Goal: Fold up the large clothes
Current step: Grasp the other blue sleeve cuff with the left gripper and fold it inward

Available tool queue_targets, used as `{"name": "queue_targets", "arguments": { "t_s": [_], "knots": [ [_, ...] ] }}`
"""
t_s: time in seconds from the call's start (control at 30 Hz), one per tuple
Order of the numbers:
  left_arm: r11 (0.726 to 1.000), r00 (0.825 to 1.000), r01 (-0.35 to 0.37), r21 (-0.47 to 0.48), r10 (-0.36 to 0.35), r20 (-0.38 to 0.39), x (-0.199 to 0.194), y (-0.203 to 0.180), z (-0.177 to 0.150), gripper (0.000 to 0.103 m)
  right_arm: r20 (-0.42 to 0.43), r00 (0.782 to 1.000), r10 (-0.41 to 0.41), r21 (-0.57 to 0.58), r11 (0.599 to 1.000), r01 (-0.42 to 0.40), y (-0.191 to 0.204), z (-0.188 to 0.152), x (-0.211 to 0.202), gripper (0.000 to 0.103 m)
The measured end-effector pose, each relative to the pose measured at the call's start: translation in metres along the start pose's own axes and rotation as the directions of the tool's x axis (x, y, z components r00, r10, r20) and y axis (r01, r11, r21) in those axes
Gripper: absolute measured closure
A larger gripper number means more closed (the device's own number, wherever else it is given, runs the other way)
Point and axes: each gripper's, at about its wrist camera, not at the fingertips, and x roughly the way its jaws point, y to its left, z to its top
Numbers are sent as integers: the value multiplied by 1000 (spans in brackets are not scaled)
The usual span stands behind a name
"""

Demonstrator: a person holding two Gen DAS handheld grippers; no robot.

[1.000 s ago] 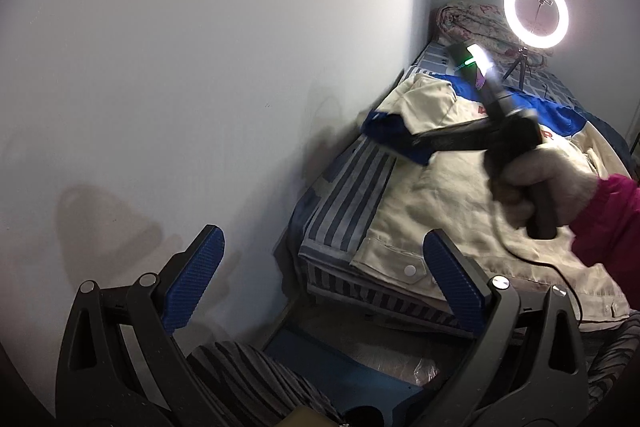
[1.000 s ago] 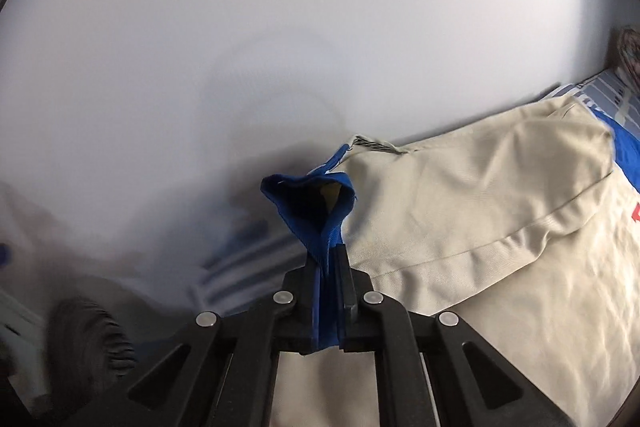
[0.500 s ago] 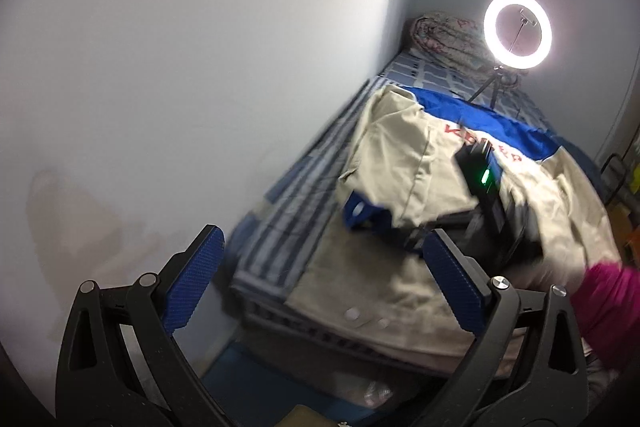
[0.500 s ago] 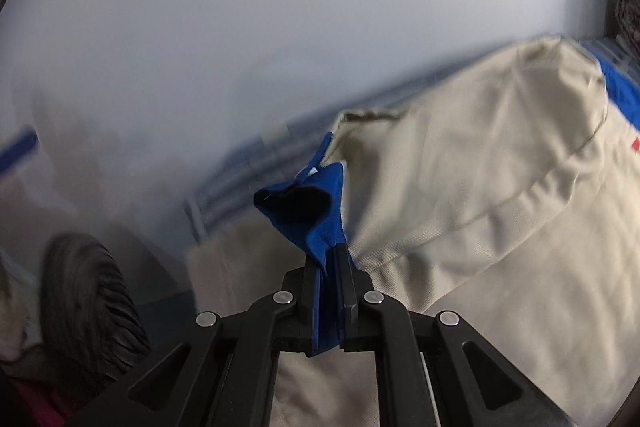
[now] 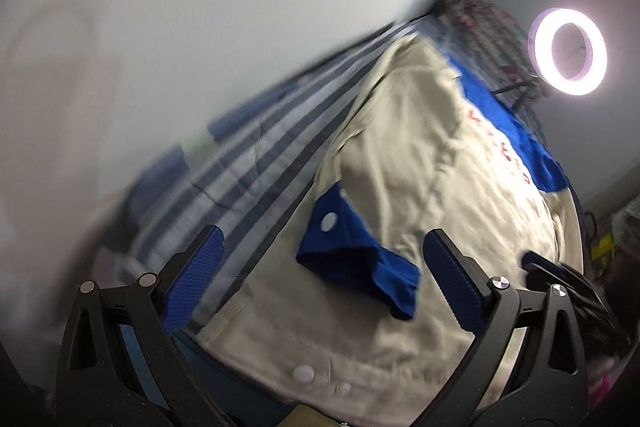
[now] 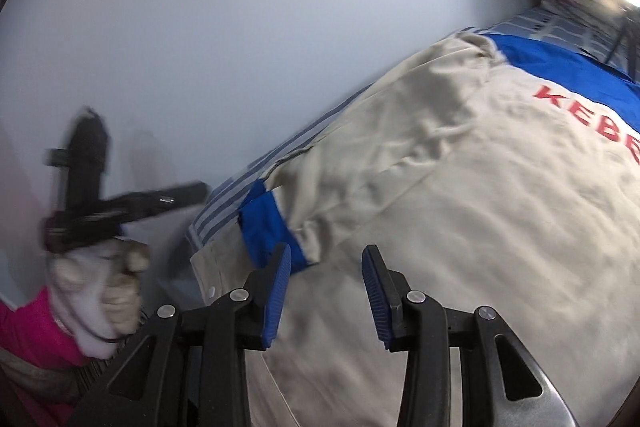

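Right fingers (image 6: 286, 291) opening, nothing between them now: we've let go blue cuff (image 6: 268, 227), sleeve laid across jacket (image 6: 460, 227) on bed (image 5: 256, 163). Left fingers (image 5: 196, 279) spread wide, empty, above cuff. Sleeve fold done; other side next, prob.

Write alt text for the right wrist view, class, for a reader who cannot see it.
The right gripper, opening and empty, hovers over a beige jacket whose blue cuff lies folded onto it. At left, a gloved hand holds the left gripper.
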Motion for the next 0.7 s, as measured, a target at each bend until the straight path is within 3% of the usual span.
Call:
{"name": "queue_targets", "arguments": {
  "t_s": [0.07,0.2,0.23,0.3,0.37,0.5,0.7],
  "knots": [
    [999,1000,4,-47,-5,-28,15,6,1,10,6,1000,-20,9,1000,20,-3,-1,-4,63],
    [998,997,9,-56,-13,-75,39,3,1,35,2,999,-33,28,999,32,-12,0,-1,65],
    [1000,997,-1,-31,-1,-75,42,-2,0,47,-1,999,-35,30,999,35,-13,1,0,65],
    [999,996,-34,23,35,-76,48,-10,-1,81,-7,999,-41,36,999,41,-13,0,4,65],
    [998,998,-40,40,42,-48,45,-14,0,94,-11,999,-40,50,998,41,-15,1,11,66],
    [996,998,-35,80,31,49,19,-22,7,96,3,999,-32,71,997,32,-14,8,17,67],
    [974,979,-79,214,35,201,-29,-45,14,96,36,999,37,160,986,-43,-17,34,53,70]
  ]
}}
